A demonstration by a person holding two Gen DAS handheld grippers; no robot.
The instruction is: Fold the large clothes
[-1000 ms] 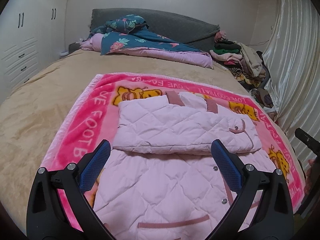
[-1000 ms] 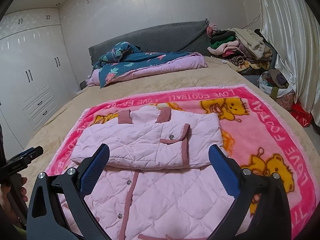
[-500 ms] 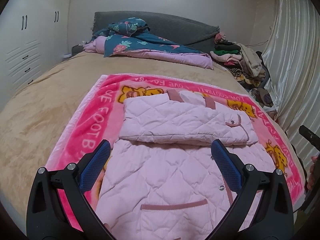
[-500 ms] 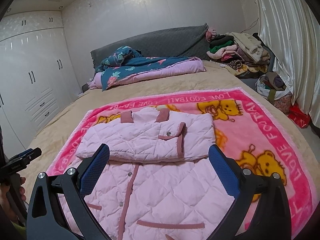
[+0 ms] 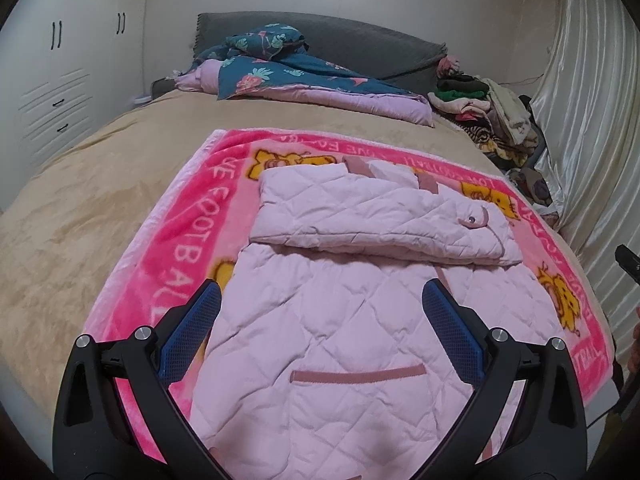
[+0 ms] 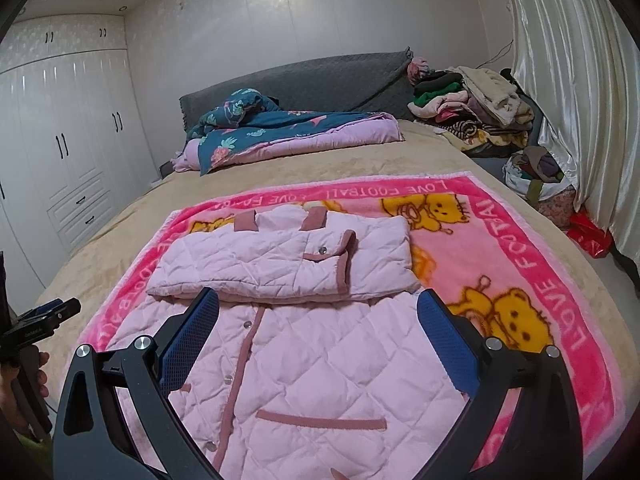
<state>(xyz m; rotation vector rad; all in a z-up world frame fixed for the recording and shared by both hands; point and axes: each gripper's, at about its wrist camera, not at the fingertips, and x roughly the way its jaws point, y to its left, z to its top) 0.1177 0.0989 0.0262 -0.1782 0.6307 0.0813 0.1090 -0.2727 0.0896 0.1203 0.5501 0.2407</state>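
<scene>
Bed [image 5: 80, 208], tan plush cover, fills the space ahead of both hand-held grippers; wide bare strip out to the left of the left hand-held gripper [image 5: 322, 320], narrower strip past the right side of the right hand-held gripper [image 6: 318, 322], then floor and a shiny curtain [image 6: 572, 80].

Pink fleece blanket [image 6: 520, 248], bear print and lettered border, lies flat on the bed, its near edge under both hand-held grippers.

Pink quilted jacket [image 5: 344, 332] lies on the blanket directly ahead of and beneath both. Far end: sleeves folded across into 1 thick band with a straight near edge. Near part flat, diamond stitching, darker pink trim, snaps, pocket welt. Blanket border shows on both sides of the jacket, more on the right.

Both hand-held grippers: jaws spread wide, blue textured pads, nothing between them, above the jacket's near half, contact not clear.

Far ahead: teal floral quilt [image 6: 288, 128] with lilac lining, bunched against a grey headboard [image 6: 320, 76]. Ahead right: clothes pile [image 6: 472, 108]. Far left: white wardrobe [image 6: 60, 128].
</scene>
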